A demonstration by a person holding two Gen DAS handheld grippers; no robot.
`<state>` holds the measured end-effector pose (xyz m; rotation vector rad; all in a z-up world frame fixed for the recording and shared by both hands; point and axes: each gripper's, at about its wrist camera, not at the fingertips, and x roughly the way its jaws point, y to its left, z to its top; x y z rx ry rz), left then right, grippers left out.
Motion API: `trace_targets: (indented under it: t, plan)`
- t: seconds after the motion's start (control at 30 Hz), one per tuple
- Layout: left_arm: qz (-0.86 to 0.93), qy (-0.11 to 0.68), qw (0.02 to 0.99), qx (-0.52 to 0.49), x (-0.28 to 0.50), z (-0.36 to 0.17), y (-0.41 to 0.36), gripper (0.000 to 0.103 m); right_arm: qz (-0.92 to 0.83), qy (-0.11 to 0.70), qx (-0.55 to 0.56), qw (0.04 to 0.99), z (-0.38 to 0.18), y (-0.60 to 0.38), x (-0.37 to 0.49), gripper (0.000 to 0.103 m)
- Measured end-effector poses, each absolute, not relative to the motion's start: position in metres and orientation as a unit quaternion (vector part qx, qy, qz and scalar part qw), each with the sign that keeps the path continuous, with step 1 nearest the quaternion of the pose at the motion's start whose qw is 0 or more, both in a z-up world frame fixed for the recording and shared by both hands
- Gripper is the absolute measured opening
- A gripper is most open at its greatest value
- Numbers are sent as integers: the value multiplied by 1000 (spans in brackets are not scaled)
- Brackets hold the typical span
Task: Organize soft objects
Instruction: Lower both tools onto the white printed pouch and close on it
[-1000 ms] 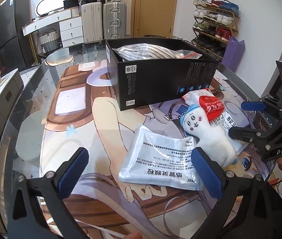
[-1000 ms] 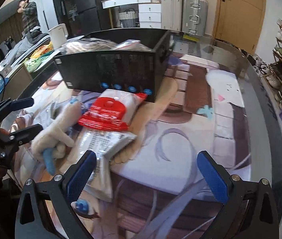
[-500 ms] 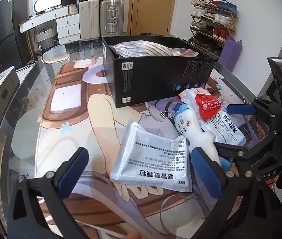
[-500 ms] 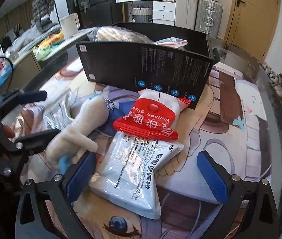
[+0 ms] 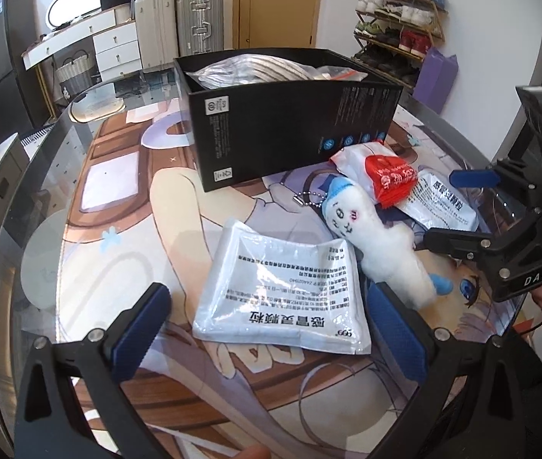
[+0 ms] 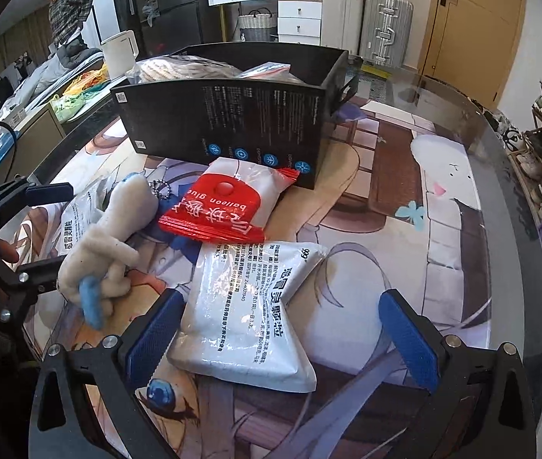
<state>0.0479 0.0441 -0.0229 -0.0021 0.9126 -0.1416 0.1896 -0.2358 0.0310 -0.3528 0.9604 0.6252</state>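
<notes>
Left wrist: fuzzy white plush (image 5: 382,244) beside crinkly foil pouch (image 5: 286,294).

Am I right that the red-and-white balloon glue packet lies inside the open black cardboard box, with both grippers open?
Not quite: the red-and-white balloon glue packet lies on the table in front of the open black cardboard box, as the right wrist view shows. The left gripper and right gripper are indeed open.
</notes>
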Motion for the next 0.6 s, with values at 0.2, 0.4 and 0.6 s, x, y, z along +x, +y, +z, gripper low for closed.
trace_targets:
  t: [0.2,0.4,0.6]
  plan:
    - [-55,447,892,17,54,-25,41,103,306,446,-167,825,30,-239,188,102]
    - [-58,457,887,20,58,-24,42,103,314,433,-166,829,30,-239,185,97]
    - [-70,458,885,27,57,-24,42,101,320,429,-163,829,36,-248,182,61]
